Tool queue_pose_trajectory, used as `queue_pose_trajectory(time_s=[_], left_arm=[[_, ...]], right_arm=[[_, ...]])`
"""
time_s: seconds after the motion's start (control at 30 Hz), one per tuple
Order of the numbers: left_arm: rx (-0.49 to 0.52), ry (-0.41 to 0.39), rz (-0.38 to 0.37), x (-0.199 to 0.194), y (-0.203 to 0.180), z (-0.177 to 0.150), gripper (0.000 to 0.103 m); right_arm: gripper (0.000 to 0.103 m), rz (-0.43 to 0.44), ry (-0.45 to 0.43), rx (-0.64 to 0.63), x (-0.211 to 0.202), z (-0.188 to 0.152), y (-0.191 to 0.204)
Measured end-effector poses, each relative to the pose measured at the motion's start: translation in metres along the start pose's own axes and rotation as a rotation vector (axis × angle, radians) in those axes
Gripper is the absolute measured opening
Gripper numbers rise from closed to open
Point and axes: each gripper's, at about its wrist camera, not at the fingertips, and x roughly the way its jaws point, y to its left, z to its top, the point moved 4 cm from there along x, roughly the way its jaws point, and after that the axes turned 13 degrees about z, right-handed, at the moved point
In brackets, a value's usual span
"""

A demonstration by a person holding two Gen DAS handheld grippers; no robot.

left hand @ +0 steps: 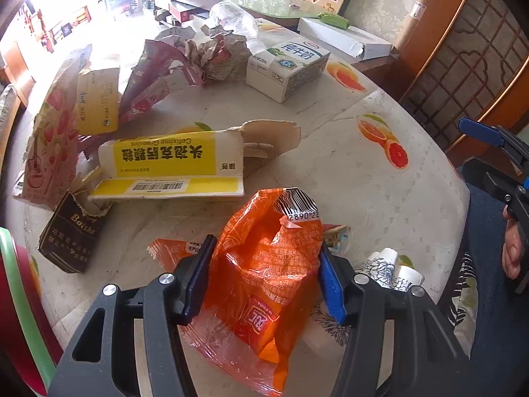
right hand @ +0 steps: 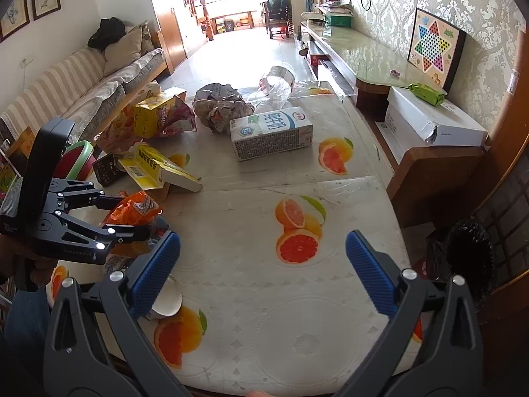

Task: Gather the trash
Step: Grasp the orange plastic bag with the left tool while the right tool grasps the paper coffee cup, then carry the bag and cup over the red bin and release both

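Currently the left claw (left hand: 264,278) brackets the orange snack bag (left hand: 264,281), one finger on each side of the crumpled plastic; whether the pads fully pinch it cannot be determined. The bag rests on the desk (left hand: 347,165) near its front edge, beside a crushed paper cup (left hand: 386,268). The right claw (right hand: 263,271) hovers over the fruit-print cover with its fingers spread wide and nothing between them. Further trash lies farther back on the desk: a torn yellow medicine box (left hand: 172,165), a dark cigarette pack (left hand: 71,235), a milk carton (left hand: 287,66), crumpled paper (left hand: 218,56) and a clear plastic bottle (left hand: 234,20). A black-lined bin (right hand: 469,254) stands off the desk's right edge.
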Motion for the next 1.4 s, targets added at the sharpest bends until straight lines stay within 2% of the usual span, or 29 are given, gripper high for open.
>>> queue_pose_trajectory(time_s=[0.3, 0.57, 0.73, 0.97, 1.13, 1.2, 1.27, 1.4], left_arm=[[-0.112, -0.054, 0.06, -0.032, 0.034, -0.007, 0.054], [-0.226, -0.114, 0.09, -0.068, 0.064, -0.02, 0.054], [-0.256, -0.148, 0.098, -0.085, 0.073, -0.036, 0.054], [-0.313, -0.178, 0.093, -0.098, 0.083, -0.062, 0.054], [-0.359, -0.201, 0.085, -0.105, 0.091, -0.076, 0.054], [-0.378, -0.21, 0.088, -0.107, 0.096, -0.081, 0.054], [-0.385, -0.214, 0.108, -0.11, 0.1, -0.086, 0.055], [-0.416, -0.225, 0.104, -0.114, 0.108, -0.094, 0.055]], right_arm=[[0.099, 0.052, 0.043, -0.055, 0.009, -0.005, 0.022], [0.099, 0.173, 0.144, -0.159, 0.023, -0.019, 0.058], [0.099, 0.255, 0.232, -0.273, 0.038, -0.033, 0.086], [0.099, 0.306, 0.353, -0.594, 0.065, -0.047, 0.119], [0.099, 0.375, 0.452, -0.666, 0.088, -0.055, 0.123], [0.095, 0.373, 0.478, -0.687, 0.094, -0.057, 0.123], [0.083, 0.399, 0.511, -0.676, 0.098, -0.058, 0.123], [0.083, 0.405, 0.514, -0.676, 0.099, -0.062, 0.122]])
